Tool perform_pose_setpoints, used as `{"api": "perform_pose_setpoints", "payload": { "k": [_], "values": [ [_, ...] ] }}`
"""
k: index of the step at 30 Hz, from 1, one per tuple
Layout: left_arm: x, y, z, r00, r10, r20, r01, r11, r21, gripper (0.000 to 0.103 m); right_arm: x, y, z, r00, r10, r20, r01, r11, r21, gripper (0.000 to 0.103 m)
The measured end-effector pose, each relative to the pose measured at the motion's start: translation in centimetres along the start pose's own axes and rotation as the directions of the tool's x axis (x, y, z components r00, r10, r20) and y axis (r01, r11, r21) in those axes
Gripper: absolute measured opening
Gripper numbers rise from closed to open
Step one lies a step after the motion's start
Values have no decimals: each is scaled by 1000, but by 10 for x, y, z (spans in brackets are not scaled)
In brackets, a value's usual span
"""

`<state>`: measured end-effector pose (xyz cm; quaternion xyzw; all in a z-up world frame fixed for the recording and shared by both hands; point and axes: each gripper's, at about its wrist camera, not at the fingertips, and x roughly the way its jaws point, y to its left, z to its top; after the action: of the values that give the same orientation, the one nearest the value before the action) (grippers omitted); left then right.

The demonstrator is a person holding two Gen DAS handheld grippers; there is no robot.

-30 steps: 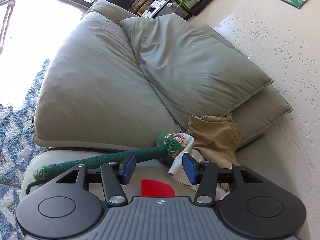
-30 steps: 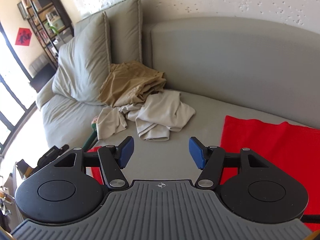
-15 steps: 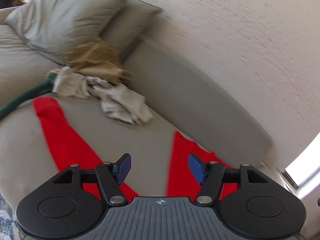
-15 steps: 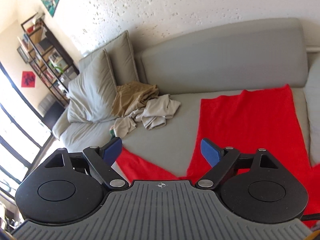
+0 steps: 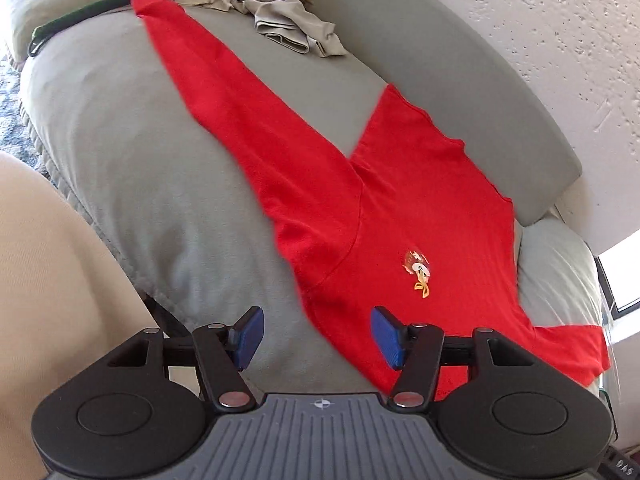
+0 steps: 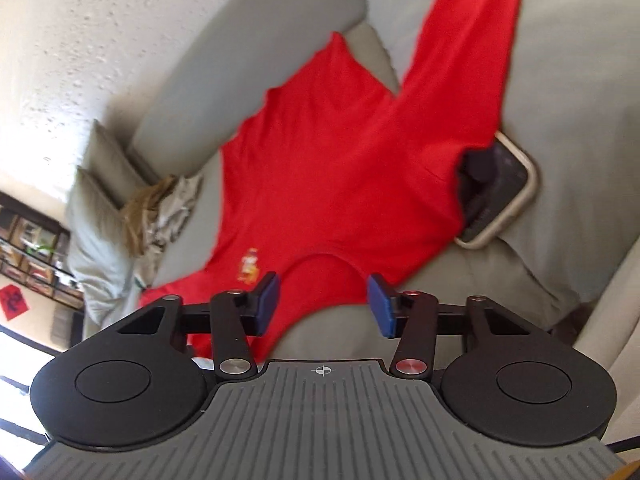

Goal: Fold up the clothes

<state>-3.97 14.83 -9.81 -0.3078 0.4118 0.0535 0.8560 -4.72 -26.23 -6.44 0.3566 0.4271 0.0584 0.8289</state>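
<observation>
Left wrist view first: the red shirt [image 5: 404,208] is spread flat on the grey sofa [image 5: 120,152], filling the middle and right of the frame, with one long sleeve running up to the upper left. There's a small cartoon logo [image 5: 418,272] on the chest, right of centre. The left tongs [image 5: 318,336] sit at the bottom with the blue pads apart and closing in, nothing pinched between them, just the shirt's edge lying underneath. Only this view shows the pile of beige clothes [image 5: 296,28] clearly at the top, plus a green fabric strap [image 5: 80,16] at the upper left and a bit of blue rug [image 5: 12,112] on the left edge.

Right wrist view: same red shirt [image 6: 340,168] in the centre, neckline right above the right tongs [image 6: 322,304], which are also apart and closing on nothing. What only this one shows is a phone [image 6: 500,192] at the right, half tucked under the shirt, and a bookshelf [image 6: 28,252] on the left edge. It's pretty blurry though.
</observation>
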Motion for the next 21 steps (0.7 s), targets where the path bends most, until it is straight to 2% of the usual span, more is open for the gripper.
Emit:
{"api": "perform_pose_setpoints", "payload": {
  "k": [2,6,9,13,18,20,21],
  "values": [
    [0,1,-3,1000,5,27,-5,1000,-3,61,12,-16,-6,1000,-15,-12,15,1000,19,40],
    [6,4,-7,998,8,68,-8,1000,-3,62,31,-35,-11,999,30,-34,-27,996,81,41],
    [12,10,-5,995,-32,96,34,999,-21,59,38,-42,-12,998,42,-39,-37,992,120,46],
    [25,8,3,995,-54,89,55,998,-8,54,41,-51,-12,997,75,-31,-69,986,154,51],
    [34,-2,13,994,-51,97,52,999,-5,53,41,-59,-14,994,106,-5,-104,979,178,51],
    [34,-10,16,991,-78,109,73,996,54,30,42,-57,-17,995,104,5,-104,983,152,51],
    [35,-15,17,991,-85,104,76,993,85,11,42,-55,-18,995,98,9,-99,986,131,52]
  ]
}}
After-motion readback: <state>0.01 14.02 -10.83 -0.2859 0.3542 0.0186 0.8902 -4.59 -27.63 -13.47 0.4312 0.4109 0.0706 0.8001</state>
